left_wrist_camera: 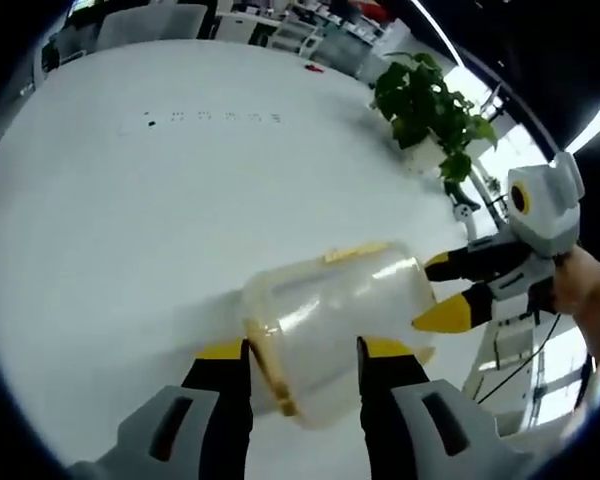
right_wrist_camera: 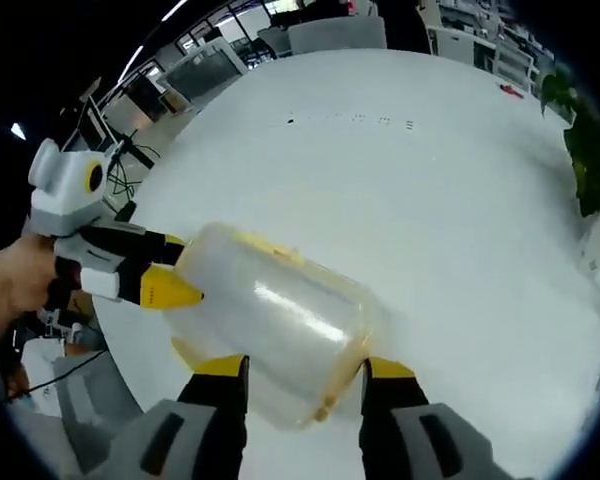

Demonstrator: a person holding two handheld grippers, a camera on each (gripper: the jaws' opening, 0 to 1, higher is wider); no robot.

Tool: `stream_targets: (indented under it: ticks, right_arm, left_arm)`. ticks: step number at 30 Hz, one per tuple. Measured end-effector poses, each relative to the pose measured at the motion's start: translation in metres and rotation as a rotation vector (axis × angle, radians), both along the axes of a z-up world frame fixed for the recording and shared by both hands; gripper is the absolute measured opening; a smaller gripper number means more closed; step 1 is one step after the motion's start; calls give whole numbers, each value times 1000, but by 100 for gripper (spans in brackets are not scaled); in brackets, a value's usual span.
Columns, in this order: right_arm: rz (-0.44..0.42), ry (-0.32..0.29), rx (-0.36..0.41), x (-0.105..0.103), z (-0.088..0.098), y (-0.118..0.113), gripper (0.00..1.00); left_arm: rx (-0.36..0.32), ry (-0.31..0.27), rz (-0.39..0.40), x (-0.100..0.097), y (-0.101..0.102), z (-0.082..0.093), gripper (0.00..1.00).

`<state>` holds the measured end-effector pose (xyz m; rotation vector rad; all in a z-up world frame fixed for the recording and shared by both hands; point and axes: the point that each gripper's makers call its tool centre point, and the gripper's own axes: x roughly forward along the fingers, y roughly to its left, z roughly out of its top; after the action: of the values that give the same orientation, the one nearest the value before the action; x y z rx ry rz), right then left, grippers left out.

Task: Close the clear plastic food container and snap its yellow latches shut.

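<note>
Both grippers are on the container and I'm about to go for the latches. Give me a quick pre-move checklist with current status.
1. Left gripper holds the clear plastic food container: ok, its jaws bracket one end.
2. Right gripper holds the opposite end of the container: ok, jaws on both sides.
3. Container is supported: ok by the two grips; cannot tell if it is off the white table or resting on it.
4. Lid fully seated: cannot tell, the rim is blurred by the plastic.
5. Yellow latches snapped shut: cannot tell; yellow strips show along the rim, their state is unclear.
6. Potted plant clear of the work: ok, it stands well apart.
</note>
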<state>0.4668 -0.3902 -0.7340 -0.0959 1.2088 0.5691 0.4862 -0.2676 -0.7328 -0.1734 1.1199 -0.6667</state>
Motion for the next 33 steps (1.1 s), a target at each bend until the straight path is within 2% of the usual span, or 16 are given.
stream_targets:
  ticks: [1, 3, 4, 6, 7, 9, 11, 12, 13, 14, 17, 19, 21, 24, 29, 33]
  right_arm:
    - [40, -41, -25, 2, 8, -2, 46]
    - [42, -87, 5, 6, 25, 0, 50]
    - [71, -103, 0, 9, 31, -2, 46]
    - [251, -221, 20, 18, 50, 10, 30]
    - [355, -279, 13, 21, 57, 16, 28]
    - [581, -440, -29, 28, 66, 28, 35]
    - [712, -454, 24, 16, 66, 43, 27]
    - [752, -413, 90, 4, 63, 53, 16]
    - [777, -405, 123, -1, 62, 61, 9]
    - [807, -389, 152, -6, 57, 67, 5]
    - [846, -383, 95, -2, 42, 70, 12]
    - [887, -373, 35, 3, 31, 68, 12]
    - [876, -327, 57, 3, 24, 71, 10]
    - [888, -338, 40, 13, 22, 72, 17]
    - [908, -340, -16, 31, 15, 69, 39]
    - [937, -279, 22, 30, 14, 71, 41]
  left_arm:
    - [52, -33, -18, 1, 12, 2, 40]
    - [62, -71, -32, 5, 19, 9, 50]
    - [72, -77, -31, 6, 24, 13, 50]
    - [106, -192, -101, 14, 31, 29, 43]
    - [102, -286, -194, 16, 25, 42, 36]
    - [102, -397, -339, 12, 8, 57, 34]
    - [114, -538, -486, 9, -10, 69, 34]
    - [113, -576, -550, 5, -17, 70, 26]
    - [85, -587, -601, -2, -26, 70, 15]
    - [48, -596, -651, -11, -38, 70, 11]
    - [0, -609, -732, -20, -57, 65, 10]
    - [43, -601, -789, -24, -59, 53, 6]
    - [51, -587, -828, -29, -61, 42, 7]
    - [41, -561, -843, -33, -62, 35, 14]
    - [65, -564, -870, -42, -57, 23, 36]
    - [116, -602, -896, -43, -53, 17, 40]
